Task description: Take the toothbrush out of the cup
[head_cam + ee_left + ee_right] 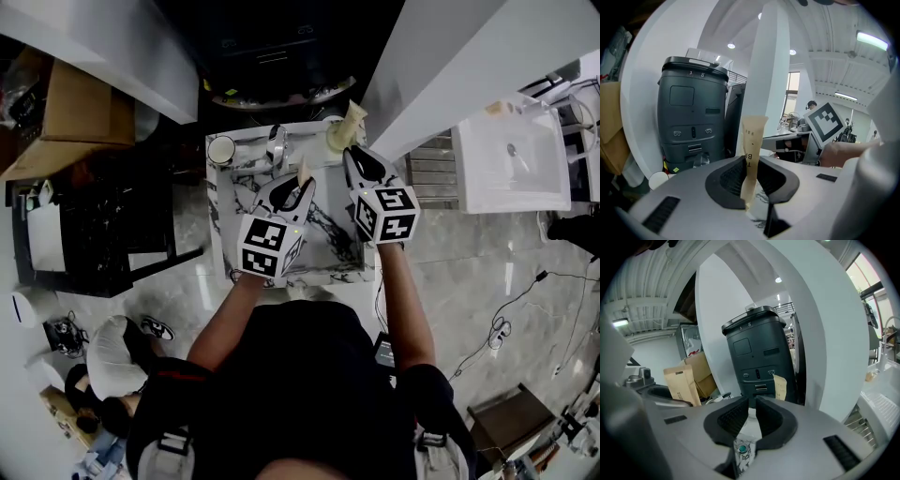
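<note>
- Left gripper: jaws pinched flat on the lower part of a paper-sleeved toothbrush. Sleeve upright, its top end free above the pads. Low grip probably meant to stop the long sleeve from swinging.
- Right gripper: jaws closed together, nothing pinched between them. Tips just beside the cup. Judged to be there as a brace for the cup rather than for a grip.
- Held toothbrush clear of the cup, over the middle of the table. Extraction judged done for this 1.
- Cup at the far right corner of the table, with 1 more sleeve sticking up out of it. Corner spot keeps it within reach of the right tool.
- Small white round container at the far left corner, well apart from both tools.
- Black machine beyond the far edge, no part in the task.
</note>
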